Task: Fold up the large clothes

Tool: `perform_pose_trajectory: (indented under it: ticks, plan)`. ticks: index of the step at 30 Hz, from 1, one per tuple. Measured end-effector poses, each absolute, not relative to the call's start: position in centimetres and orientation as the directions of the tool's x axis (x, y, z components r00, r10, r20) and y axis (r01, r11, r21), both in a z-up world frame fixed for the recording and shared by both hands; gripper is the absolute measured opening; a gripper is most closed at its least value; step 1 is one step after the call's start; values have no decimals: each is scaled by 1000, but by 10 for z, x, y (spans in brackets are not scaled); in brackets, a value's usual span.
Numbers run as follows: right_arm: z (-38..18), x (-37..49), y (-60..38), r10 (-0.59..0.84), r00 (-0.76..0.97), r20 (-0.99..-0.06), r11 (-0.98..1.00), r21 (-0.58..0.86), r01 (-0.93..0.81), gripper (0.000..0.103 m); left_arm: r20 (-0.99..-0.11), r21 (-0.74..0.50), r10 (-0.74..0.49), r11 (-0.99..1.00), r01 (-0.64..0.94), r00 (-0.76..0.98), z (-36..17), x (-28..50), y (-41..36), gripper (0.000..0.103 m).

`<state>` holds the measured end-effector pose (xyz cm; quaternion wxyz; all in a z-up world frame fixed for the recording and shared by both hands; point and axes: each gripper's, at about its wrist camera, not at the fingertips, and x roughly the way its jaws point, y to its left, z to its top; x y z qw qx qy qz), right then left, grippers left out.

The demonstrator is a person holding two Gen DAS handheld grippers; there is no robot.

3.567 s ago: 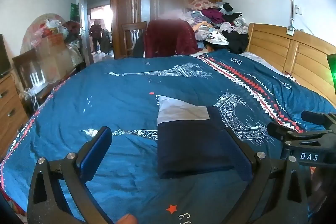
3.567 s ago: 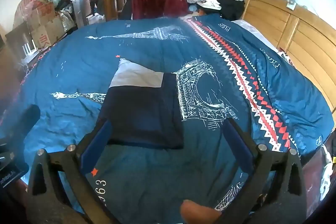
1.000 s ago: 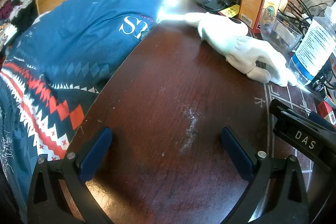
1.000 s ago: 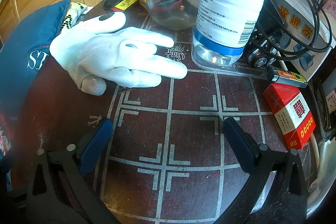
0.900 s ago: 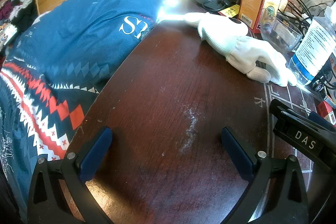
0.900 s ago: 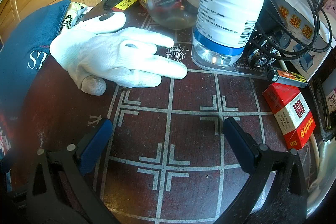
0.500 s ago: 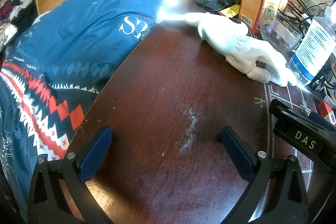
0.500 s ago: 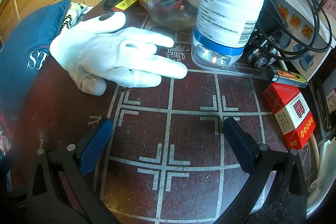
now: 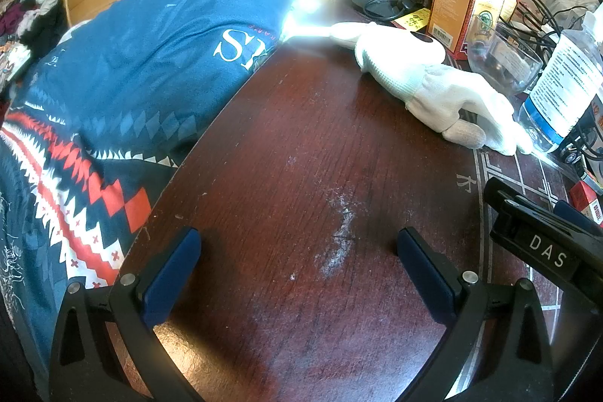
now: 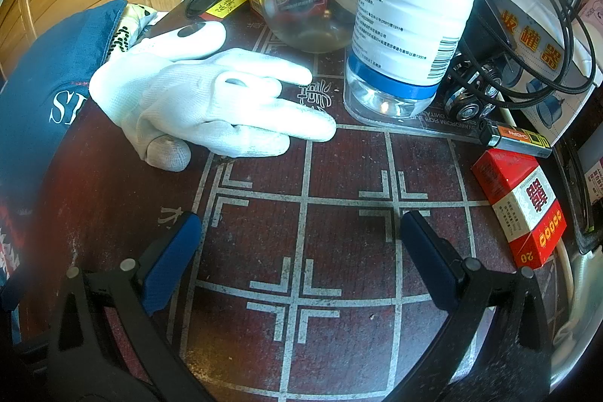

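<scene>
Both the left gripper (image 9: 297,270) and the right gripper (image 10: 299,255) sit spread and empty over the dark table (image 9: 301,157), no garment in view, so folding seems finished or paused; next needs another garment.

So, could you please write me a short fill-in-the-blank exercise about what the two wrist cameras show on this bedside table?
1. The white glove lies on the dark wooden ____.
2. The clear bottle wears a ____ band near its base.
3. The left gripper and the right gripper are both ____, holding nothing.
4. The glass bowl stands in front of the orange ____.

Missing words: table; blue; open; box
</scene>
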<state>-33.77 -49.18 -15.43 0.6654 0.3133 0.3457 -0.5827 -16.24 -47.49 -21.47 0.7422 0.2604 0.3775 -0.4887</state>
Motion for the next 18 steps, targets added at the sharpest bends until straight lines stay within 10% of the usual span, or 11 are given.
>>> perform_pose_trajectory:
  ticks: [18]
  plan:
    - [-154,-338,-492,-559,80,-825,124,13,992,103,-814,17,-530,386,922,237,-215,-162,-475,103]
